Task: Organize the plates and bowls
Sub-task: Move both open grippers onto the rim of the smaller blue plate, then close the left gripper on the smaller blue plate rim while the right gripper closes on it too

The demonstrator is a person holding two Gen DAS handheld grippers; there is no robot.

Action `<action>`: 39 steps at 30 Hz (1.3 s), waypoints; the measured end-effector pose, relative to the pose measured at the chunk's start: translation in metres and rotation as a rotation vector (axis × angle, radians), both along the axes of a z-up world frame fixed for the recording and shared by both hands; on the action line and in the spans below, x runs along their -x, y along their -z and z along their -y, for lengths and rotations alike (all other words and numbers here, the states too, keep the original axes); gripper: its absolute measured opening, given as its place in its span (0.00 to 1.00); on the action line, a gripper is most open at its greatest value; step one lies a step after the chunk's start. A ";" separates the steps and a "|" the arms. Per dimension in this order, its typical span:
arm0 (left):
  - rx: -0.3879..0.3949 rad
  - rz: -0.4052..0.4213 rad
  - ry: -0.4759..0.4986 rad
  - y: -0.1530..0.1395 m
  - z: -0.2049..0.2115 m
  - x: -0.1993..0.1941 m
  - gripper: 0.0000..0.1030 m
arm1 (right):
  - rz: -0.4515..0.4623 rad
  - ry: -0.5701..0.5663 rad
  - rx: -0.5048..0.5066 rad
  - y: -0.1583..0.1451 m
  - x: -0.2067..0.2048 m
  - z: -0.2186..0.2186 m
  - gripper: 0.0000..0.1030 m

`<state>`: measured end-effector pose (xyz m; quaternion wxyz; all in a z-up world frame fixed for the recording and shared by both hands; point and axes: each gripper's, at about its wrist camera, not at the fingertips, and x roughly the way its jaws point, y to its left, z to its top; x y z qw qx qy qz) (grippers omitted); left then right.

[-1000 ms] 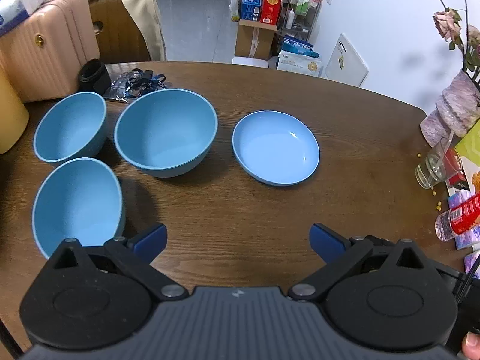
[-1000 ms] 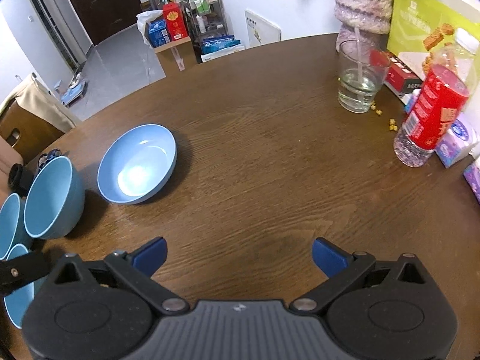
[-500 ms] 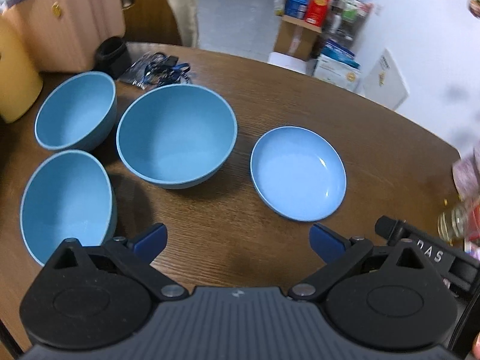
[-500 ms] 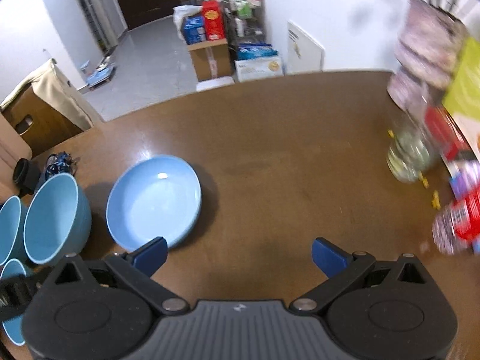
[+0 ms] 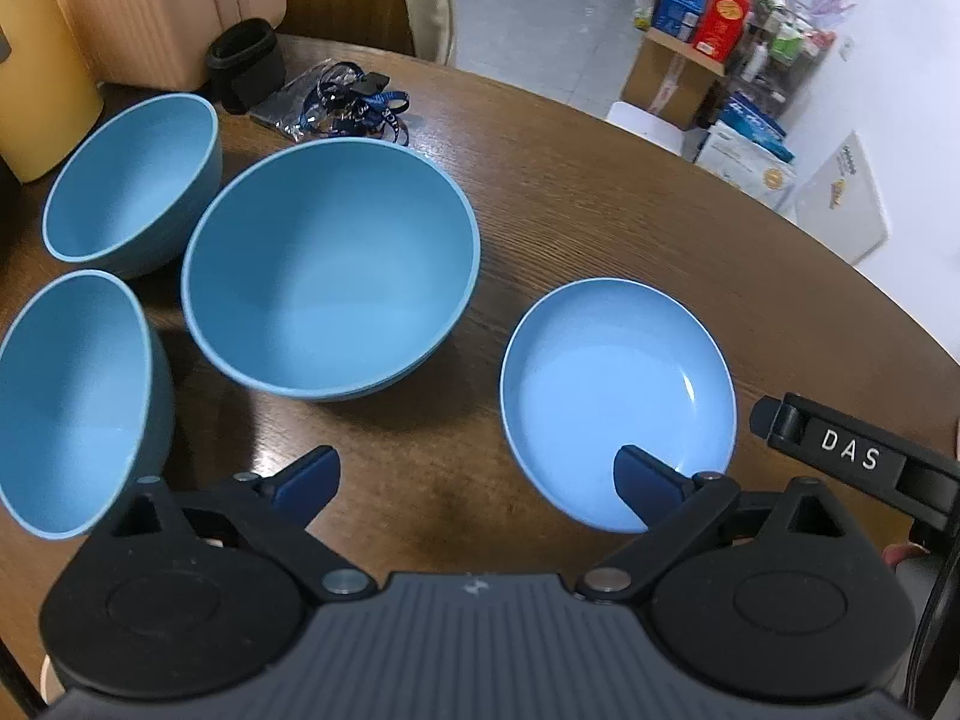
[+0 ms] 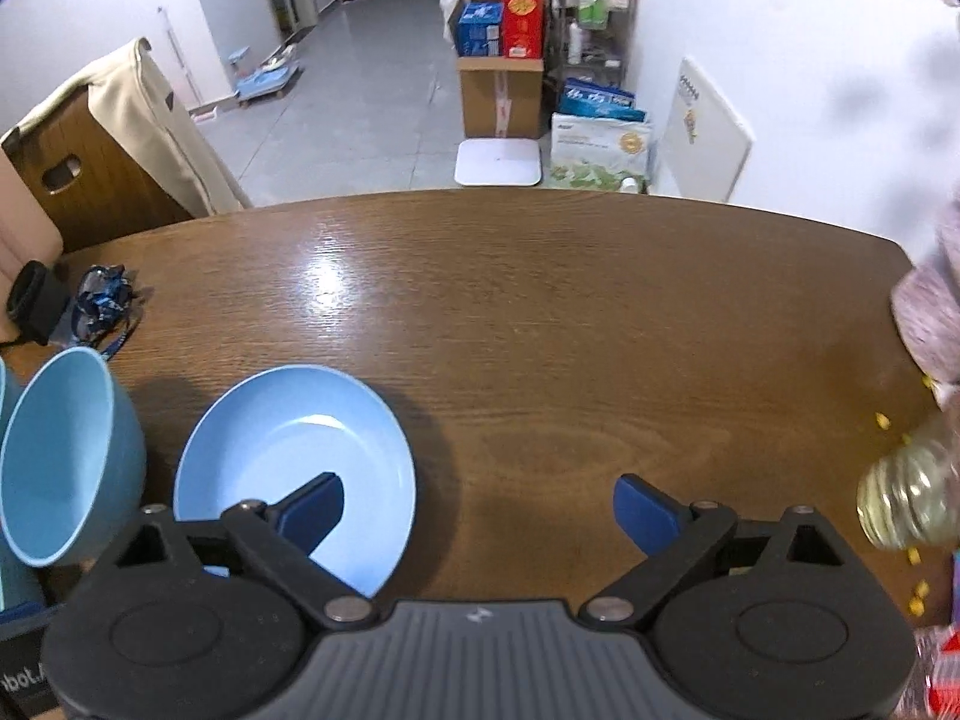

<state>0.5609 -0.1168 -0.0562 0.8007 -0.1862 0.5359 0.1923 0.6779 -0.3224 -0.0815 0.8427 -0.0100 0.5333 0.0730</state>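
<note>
Resting on table (image 5: 600, 228): three bowls (image 5: 330, 264), one plate (image 5: 612, 384); left gripper (image 5: 474, 474) jaws apart; right gripper (image 6: 480, 504) jaws closing, empty

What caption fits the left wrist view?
Open left gripper above a wooden table with three blue bowls and one plate.

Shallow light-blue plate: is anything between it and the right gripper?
Nothing visible. The shallow light-blue plate lies on bare wooden table just ahead of the right gripper, whose closing jaws hold nothing; one finger already overlaps it in view.

Table (image 6: 540, 312) far edge and centre: bare, free passage. Left side crowded: three bowls (image 5: 330, 270), plate (image 5: 612, 396) just beside. Right edge: glass (image 6: 909, 495), vase (image 6: 930, 312).
</note>
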 end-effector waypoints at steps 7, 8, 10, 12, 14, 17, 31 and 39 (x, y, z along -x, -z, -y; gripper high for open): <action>0.024 -0.065 -0.071 0.036 0.001 -0.016 0.77 | -0.026 -0.088 0.006 0.028 -0.024 -0.012 0.78; 0.033 -0.074 -0.085 0.041 0.001 -0.017 0.73 | -0.030 -0.096 0.005 0.032 -0.025 -0.013 0.74; 0.044 -0.080 -0.109 0.047 -0.001 -0.020 0.72 | -0.037 -0.107 -0.003 0.039 -0.030 -0.014 0.68; 0.048 -0.077 -0.127 0.052 -0.002 -0.022 0.72 | -0.041 -0.116 -0.018 0.044 -0.033 -0.014 0.66; 0.053 -0.073 -0.138 0.055 -0.003 -0.023 0.71 | -0.048 -0.125 -0.028 0.047 -0.035 -0.015 0.57; 0.052 -0.075 -0.156 0.059 -0.003 -0.026 0.66 | -0.052 -0.133 -0.046 0.052 -0.038 -0.016 0.52; 0.107 -0.024 -0.138 0.066 -0.001 -0.032 0.17 | -0.024 -0.221 -0.124 0.054 -0.040 -0.021 0.13; 0.093 -0.014 -0.107 0.064 0.006 -0.035 0.12 | 0.015 -0.231 -0.134 0.051 -0.032 -0.017 0.10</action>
